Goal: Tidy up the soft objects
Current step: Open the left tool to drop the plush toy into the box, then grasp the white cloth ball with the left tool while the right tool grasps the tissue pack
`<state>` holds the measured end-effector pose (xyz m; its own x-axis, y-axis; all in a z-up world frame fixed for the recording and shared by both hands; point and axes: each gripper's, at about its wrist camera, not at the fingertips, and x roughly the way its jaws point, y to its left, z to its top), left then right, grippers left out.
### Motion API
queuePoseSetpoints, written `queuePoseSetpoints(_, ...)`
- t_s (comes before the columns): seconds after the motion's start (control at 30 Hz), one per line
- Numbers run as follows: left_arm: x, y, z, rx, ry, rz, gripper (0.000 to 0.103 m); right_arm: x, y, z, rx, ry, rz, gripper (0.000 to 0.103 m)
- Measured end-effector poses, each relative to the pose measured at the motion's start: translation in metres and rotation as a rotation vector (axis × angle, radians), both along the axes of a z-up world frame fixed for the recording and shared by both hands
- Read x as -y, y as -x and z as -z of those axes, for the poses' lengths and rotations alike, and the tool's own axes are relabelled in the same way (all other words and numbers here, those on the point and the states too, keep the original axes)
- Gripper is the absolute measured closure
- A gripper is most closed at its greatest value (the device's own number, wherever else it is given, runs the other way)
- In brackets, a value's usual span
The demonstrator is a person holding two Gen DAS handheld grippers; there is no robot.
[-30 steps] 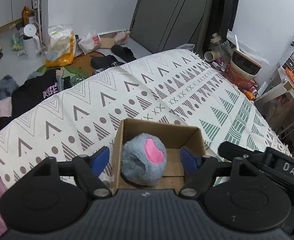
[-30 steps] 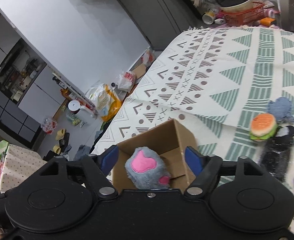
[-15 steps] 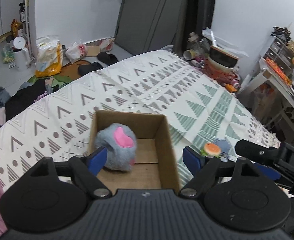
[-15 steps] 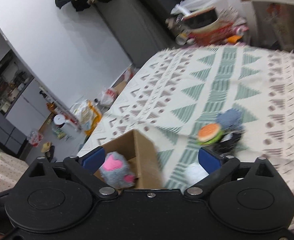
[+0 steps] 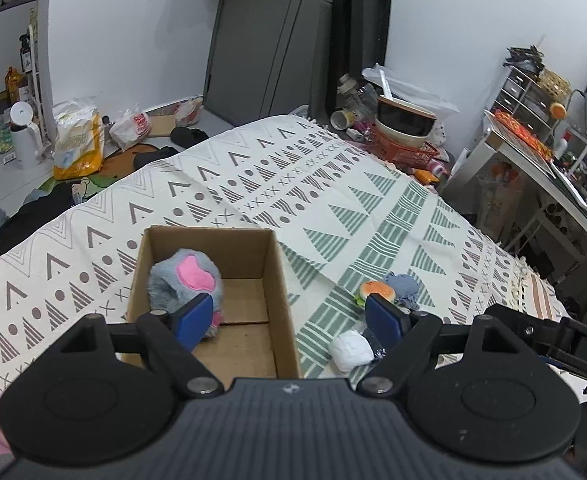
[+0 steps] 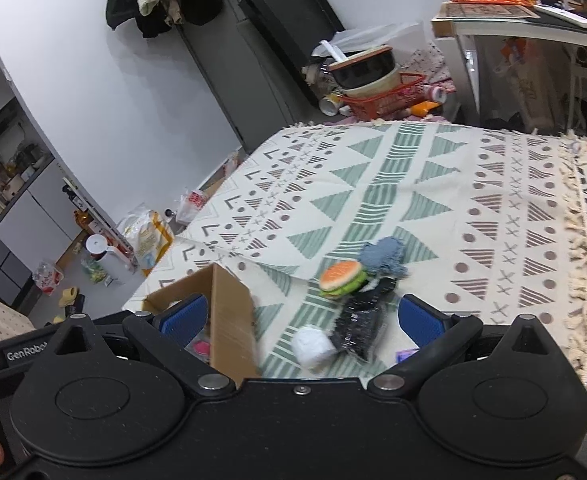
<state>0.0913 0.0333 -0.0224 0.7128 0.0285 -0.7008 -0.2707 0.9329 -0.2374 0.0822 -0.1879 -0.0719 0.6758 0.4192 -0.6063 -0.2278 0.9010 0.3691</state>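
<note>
Above the patterned bedspread [image 5: 333, 184], we hold both grippers level, pointing forward.
Left gripper [image 5: 291, 318] and right gripper [image 6: 301, 318] gape wide, empty, over the brown cardboard box [image 5: 279, 280] holding the grey-and-pink plush paw [image 5: 187, 278].

right wrist view: cardboard box [image 6: 229, 312] motion-blurred, its inside mostly hidden behind the wall and the right tool [image 6: 299, 318]; only a pink scrap shows. purple item [image 6: 405, 356] mostly covered by the tool body. left view: black pouch [image 5: 373, 340] almost fully behind the pad.

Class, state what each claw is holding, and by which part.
Nothing: the left claw and right claw are both open and empty; the grey plush paw lies in the cardboard box.
</note>
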Motion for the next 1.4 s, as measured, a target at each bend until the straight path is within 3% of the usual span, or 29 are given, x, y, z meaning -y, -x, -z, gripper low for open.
queuePoseSetpoints(0.53,0.054,0.0,0.002,0.001,-0.05,0.064,0.021,0.055,0.01,0.031,-0.068,0.037,0.014,0.0)
queuePoseSetpoints(0.9,0.089,-0.02,0.018,-0.063,-0.054,0.115,0.024,0.077,-0.007,0.061,-0.195,0.021,0.021,0.003)
queuePoseSetpoints(1.0,0.096,-0.028,0.024,-0.082,-0.062,0.122,0.025,0.077,-0.013,0.072,-0.239,0.016,0.013,0.009)
queuePoseSetpoints(1.1,0.1,-0.037,0.032,-0.11,-0.05,0.118,0.027,0.076,-0.018,0.081,-0.273,0.008,-0.003,0.016)
queuePoseSetpoints(1.4,0.103,-0.066,0.06,-0.189,-0.018,0.089,0.048,0.071,-0.039,0.104,-0.345,0.012,-0.027,0.017)
